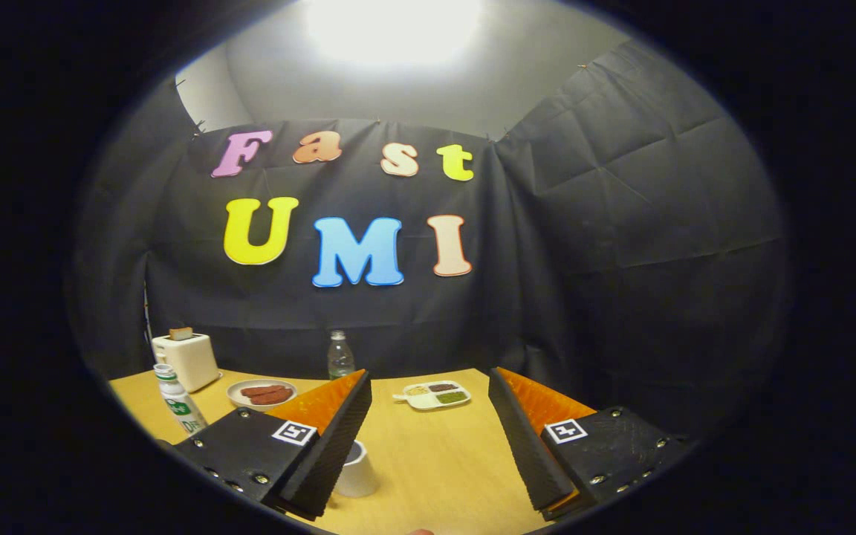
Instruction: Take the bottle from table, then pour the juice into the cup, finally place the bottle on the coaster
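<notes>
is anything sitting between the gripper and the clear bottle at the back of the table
Nothing visible does. The gripper is open and holds nothing. The clear bottle stands beyond the fingers near the wall, with bare table leading up to it. The plate lies to one side of that line, the divided tray to the other, and the white cup is beside one finger.

Jaws of the gripper (pixel 429 405) spread wide over table (pixel 428 453), cup (pixel 357 469) beside left jaw

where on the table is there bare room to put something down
Bare wood lies between the gripper fingers, open and holding nothing, from the white cup out to the divided tray. It is crowded beyond the left finger: plate, toaster and white bottle. The clear bottle stands by the wall.
</notes>
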Motion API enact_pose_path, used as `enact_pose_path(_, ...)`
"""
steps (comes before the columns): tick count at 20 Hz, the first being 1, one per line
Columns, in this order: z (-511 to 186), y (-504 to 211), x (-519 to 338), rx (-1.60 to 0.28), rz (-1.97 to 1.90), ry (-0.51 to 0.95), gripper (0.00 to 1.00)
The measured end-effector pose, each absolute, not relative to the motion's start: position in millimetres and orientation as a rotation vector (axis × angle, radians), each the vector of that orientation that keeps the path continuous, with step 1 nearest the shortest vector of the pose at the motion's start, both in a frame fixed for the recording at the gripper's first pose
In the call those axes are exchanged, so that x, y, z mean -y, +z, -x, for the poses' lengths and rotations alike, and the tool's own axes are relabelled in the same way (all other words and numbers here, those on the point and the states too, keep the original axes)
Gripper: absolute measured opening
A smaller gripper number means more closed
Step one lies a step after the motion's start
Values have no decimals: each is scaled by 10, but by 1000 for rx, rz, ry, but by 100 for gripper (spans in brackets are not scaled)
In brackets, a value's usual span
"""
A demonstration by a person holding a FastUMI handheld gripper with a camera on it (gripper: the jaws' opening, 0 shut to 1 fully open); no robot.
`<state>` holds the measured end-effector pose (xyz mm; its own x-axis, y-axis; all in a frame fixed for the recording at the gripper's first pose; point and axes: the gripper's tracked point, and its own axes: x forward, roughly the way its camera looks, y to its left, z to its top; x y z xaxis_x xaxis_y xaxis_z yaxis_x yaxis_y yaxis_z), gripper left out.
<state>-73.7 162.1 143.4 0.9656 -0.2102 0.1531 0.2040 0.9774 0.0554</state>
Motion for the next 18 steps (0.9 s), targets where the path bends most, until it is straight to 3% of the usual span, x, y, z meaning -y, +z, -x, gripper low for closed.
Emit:
enact_pose_path(9,598,1184,-3442,91,-60,72,96)
enact_pose_path(18,242,652,-4357,-10,-28,156,96)
